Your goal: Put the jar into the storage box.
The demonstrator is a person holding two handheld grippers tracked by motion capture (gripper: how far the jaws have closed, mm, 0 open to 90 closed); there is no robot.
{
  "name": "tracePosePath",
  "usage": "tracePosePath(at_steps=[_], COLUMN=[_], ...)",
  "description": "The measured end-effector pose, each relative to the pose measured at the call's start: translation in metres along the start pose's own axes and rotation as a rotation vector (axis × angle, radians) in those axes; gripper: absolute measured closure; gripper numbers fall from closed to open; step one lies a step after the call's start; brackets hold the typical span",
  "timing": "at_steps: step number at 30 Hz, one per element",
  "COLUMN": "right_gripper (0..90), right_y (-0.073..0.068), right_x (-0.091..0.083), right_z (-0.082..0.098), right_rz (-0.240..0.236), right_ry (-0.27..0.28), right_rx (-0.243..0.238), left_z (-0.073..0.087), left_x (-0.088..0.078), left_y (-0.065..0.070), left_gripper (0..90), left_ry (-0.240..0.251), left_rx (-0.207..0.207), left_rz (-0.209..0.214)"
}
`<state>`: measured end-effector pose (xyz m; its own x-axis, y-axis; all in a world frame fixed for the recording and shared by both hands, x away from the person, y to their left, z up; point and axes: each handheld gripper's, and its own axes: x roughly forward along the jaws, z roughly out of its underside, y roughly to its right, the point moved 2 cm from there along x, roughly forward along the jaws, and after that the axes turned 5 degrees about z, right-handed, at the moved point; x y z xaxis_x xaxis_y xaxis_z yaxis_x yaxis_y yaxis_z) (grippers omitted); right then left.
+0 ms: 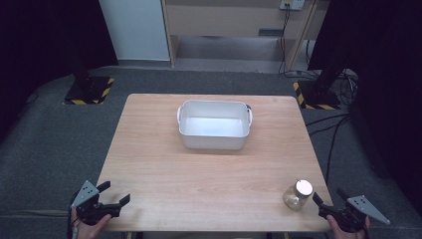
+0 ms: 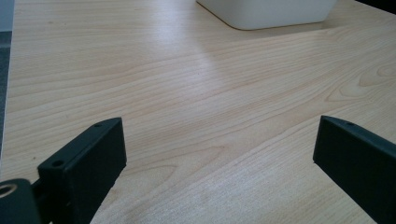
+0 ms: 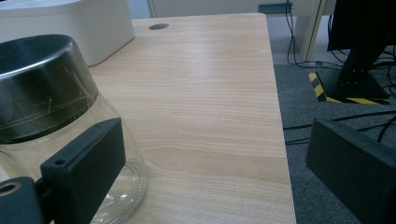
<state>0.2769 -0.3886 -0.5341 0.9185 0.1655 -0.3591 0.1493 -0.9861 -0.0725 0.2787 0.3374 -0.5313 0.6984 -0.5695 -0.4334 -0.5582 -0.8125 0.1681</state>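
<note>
A pale wooden desk [image 1: 209, 169] stands on grey carpet, its grain running side to side as seen from above. Toward the far middle of it sits a white plastic tub [image 1: 214, 125], rectangular with rounded corners and a small handle at each short end; its inside looks empty. The tub's near corner also shows at the top of the left gripper view [image 2: 266, 13] and at the upper left of the right gripper view [image 3: 70, 25].

Near the desk's front right corner stands a small clear glass jar [image 1: 297, 194], upright, capped with a shiny metal lid [image 1: 303, 187]. It is well apart from the tub. In the right gripper view the jar [image 3: 116, 186] looms close on the left, its scratched metal lid [image 3: 42, 88] above the glass.

The right hand-held gripper [image 1: 329, 200] is held at the front right edge of the desk, just beside the jar. Its jaws stand wide apart, with nothing between them; one jaw lies in front of the jar's side, and I cannot tell whether it touches the glass.

The left hand-held gripper [image 1: 114, 192] is held at the front left corner, well away from the jar, its jaws likewise spread wide over bare wood.
</note>
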Motion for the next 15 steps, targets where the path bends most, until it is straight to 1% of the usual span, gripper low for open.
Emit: tracePosePath(at_steps=[5, 6, 10, 13, 15], right_gripper=[4.7, 4.8, 4.8, 4.8, 4.7], right_y=[0.0005, 0.0004, 0.0002, 0.0001, 0.0004], right_x=[0.0013, 0.0014, 0.0017, 0.0007, 0.0007], right_z=[0.0006, 0.0008, 0.0014, 0.0007, 0.0004], right_rz=[0.001, -0.001, -0.004, 0.003, 0.001], right_ry=[-0.007, -0.009, -0.013, -0.011, -0.006], right_rx=[0.001, 0.009, 0.007, 0.003, 0.008], left_z=[-0.0002, -0.0002, 0.0004, 0.0008, 0.001], left_x=[0.0002, 0.0004, 0.0002, 0.0002, 0.0003], left_y=[-0.0001, 0.0003, 0.0001, 0.0002, 0.0003], left_gripper=[1.0, 1.0, 1.0, 1.0, 1.0], left_ry=[0.005, 0.004, 0.005, 0.006, 0.005], left_rx=[-0.006, -0.004, -0.005, -0.002, -0.005], left_rz=[0.004, 0.007, 0.012, 0.013, 0.017])
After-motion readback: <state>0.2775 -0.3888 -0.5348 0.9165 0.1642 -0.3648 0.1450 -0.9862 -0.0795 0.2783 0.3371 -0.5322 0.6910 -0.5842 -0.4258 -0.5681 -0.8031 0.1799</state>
